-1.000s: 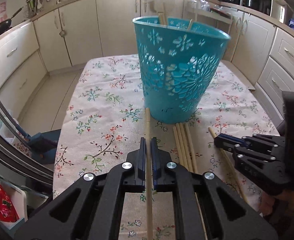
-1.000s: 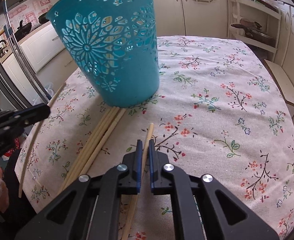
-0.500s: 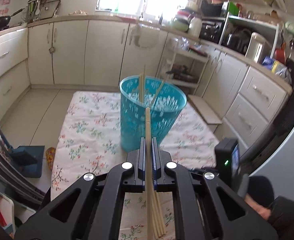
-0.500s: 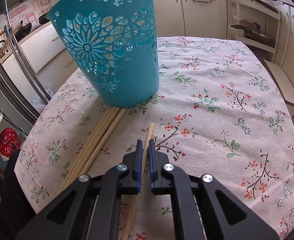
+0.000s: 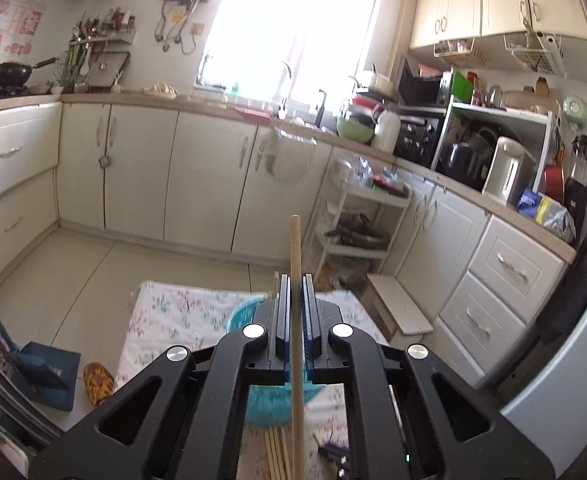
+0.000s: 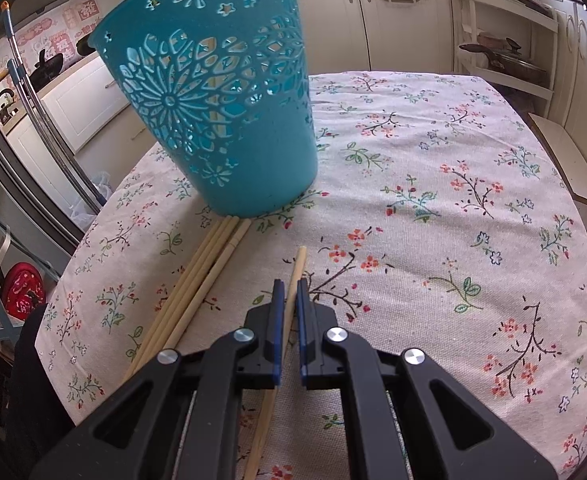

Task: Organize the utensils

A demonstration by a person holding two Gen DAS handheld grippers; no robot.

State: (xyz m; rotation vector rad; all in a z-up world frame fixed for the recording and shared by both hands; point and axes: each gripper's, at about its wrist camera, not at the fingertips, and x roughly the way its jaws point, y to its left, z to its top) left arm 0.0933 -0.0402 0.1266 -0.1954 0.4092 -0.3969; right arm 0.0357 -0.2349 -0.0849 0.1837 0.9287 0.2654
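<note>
My left gripper (image 5: 294, 280) is shut on a long wooden chopstick (image 5: 295, 248) and holds it high above the table, its tip pointing up and forward. The teal cut-out basket (image 5: 239, 314) shows far below, mostly hidden behind the jaws. In the right wrist view the basket (image 6: 221, 112) stands on the floral tablecloth (image 6: 433, 200). My right gripper (image 6: 289, 284) is low on the cloth, its jaws closed on a single chopstick (image 6: 296, 268) lying there. A bundle of several chopsticks (image 6: 201, 272) lies to its left, reaching the basket's foot.
Kitchen cabinets and a cluttered counter (image 5: 413, 152) ring the room. A white shelf trolley (image 5: 357, 220) stands beyond the table. A blue dustpan (image 5: 45, 372) lies on the floor at left. A wooden board (image 6: 569, 164) lies off the table's right edge.
My left gripper has lifted its chopstick from the tablecloth to high above the basket. My right gripper has stayed in place on its chopstick.
</note>
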